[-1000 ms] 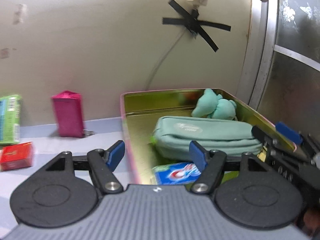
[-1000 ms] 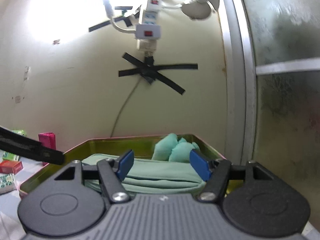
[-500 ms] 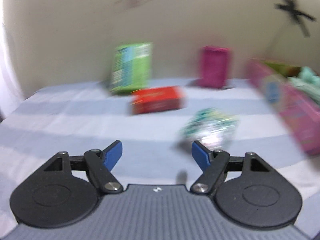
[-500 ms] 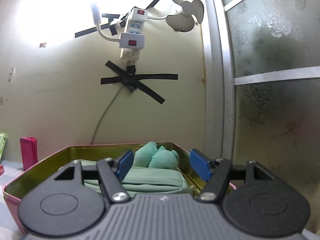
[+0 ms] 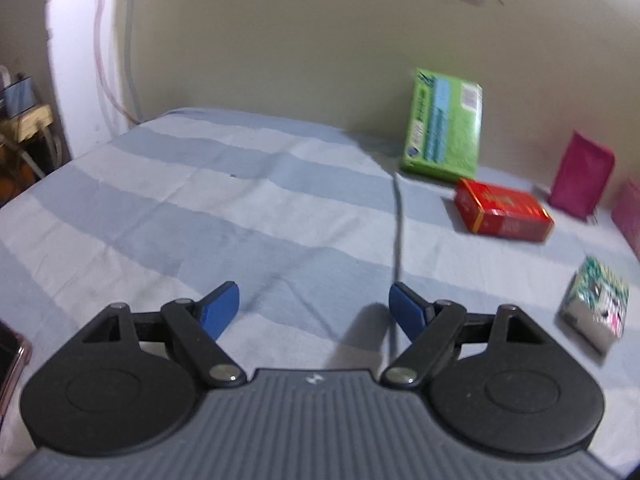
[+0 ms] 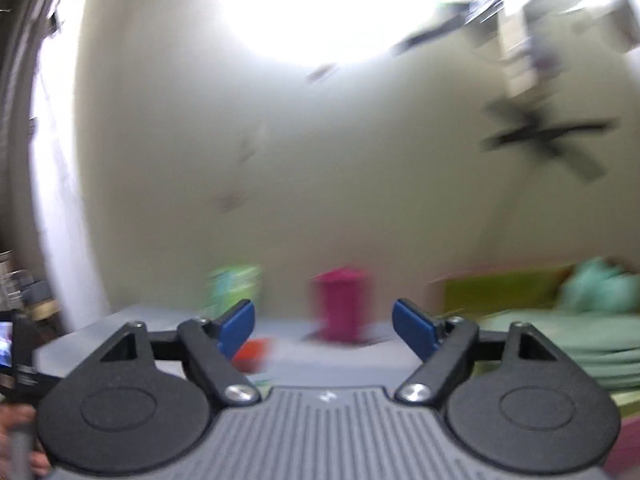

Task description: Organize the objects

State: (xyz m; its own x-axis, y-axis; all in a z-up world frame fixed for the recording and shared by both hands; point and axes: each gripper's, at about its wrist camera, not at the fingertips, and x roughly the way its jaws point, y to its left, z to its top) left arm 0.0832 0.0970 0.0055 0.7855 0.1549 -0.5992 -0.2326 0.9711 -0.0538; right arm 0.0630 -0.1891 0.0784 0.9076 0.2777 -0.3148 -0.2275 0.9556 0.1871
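Observation:
In the left wrist view my left gripper [image 5: 314, 304] hangs over the striped blue cloth [image 5: 192, 208], its jaws opening with nothing between them. To its right lie a red box [image 5: 502, 211], a green box [image 5: 444, 126] leaning on the wall, a magenta box [image 5: 582, 176] and a small patterned packet [image 5: 596, 306]. The right wrist view is blurred: my right gripper [image 6: 323, 326] is opening too and holds nothing. Past it stand the magenta box [image 6: 344, 304], green box [image 6: 234, 286] and red box [image 6: 252, 354]. At the right is the tin [image 6: 500, 290] with a mint pouch [image 6: 560, 340] and a teal plush [image 6: 596, 286].
The wall [image 5: 280, 40] runs along the cloth's far edge. A thin cable [image 5: 398, 224] crosses the cloth toward my left gripper. A pink-edged object [image 5: 12, 364] shows at the lower left. A hand [image 6: 16, 436] holding the other gripper appears at the left of the right wrist view.
My left gripper swung left, away from the tin, out over the bare cloth, and its jaws widened. My right gripper also turned left, so the tin slid to the right edge, and its jaws opened.

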